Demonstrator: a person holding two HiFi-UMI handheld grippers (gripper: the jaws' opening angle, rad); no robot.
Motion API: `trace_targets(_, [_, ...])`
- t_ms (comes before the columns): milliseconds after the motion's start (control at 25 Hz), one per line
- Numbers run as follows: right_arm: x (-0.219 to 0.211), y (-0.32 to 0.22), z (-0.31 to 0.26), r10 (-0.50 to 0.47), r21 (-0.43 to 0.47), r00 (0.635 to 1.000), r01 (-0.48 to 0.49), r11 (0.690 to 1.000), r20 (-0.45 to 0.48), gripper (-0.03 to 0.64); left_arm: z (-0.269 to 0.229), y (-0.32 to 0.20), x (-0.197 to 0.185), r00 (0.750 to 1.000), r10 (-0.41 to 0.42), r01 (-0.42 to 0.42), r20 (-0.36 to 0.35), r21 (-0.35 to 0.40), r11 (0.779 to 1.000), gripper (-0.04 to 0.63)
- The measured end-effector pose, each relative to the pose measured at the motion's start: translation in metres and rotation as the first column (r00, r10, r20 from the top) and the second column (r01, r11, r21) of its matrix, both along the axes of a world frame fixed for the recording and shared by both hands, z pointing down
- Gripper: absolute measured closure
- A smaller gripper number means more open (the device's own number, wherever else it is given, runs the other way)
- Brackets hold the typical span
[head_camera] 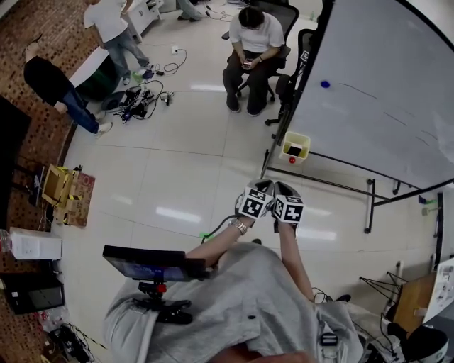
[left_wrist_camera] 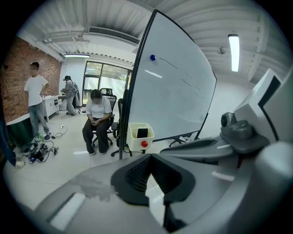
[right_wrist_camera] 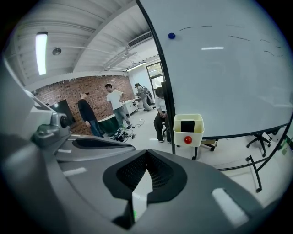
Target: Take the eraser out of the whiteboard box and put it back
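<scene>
A pale yellow box (head_camera: 296, 141) with a red magnet (head_camera: 292, 161) on its front hangs at the whiteboard's (head_camera: 383, 92) lower left corner. The black eraser (right_wrist_camera: 187, 126) stands upright inside it, also visible in the left gripper view as the eraser (left_wrist_camera: 142, 133) in the box (left_wrist_camera: 135, 142). My left gripper (head_camera: 263, 187) and right gripper (head_camera: 283, 188) are held side by side above the floor, pointing at the box from some way off. The left gripper (left_wrist_camera: 150, 156) and right gripper (right_wrist_camera: 147, 152) are both shut, with nothing between their jaws.
A person sits on an office chair (head_camera: 250, 42) just left of the whiteboard. Two more people stand by a counter at the far left (head_camera: 106, 21), with cables (head_camera: 138, 96) on the floor near them. The whiteboard's stand legs (head_camera: 369, 205) run along the floor. A blue magnet (head_camera: 325, 84) is on the board.
</scene>
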State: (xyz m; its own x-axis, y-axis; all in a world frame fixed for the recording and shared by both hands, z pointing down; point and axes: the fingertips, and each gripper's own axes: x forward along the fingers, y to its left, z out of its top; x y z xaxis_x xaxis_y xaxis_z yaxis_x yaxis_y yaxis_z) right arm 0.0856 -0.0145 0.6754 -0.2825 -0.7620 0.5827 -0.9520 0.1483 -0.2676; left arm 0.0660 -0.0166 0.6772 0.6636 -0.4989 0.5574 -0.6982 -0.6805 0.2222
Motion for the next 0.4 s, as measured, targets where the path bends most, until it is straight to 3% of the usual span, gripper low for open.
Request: trace_targets(400, [0.019,-0.005,-0.01,0.047,0.016,0.998,-0.046,0.999,-0.031,0.614,-0.007,-0.007,0.016,0.999,0.026,-0.026,-0.021,0.011,1.0,0.589])
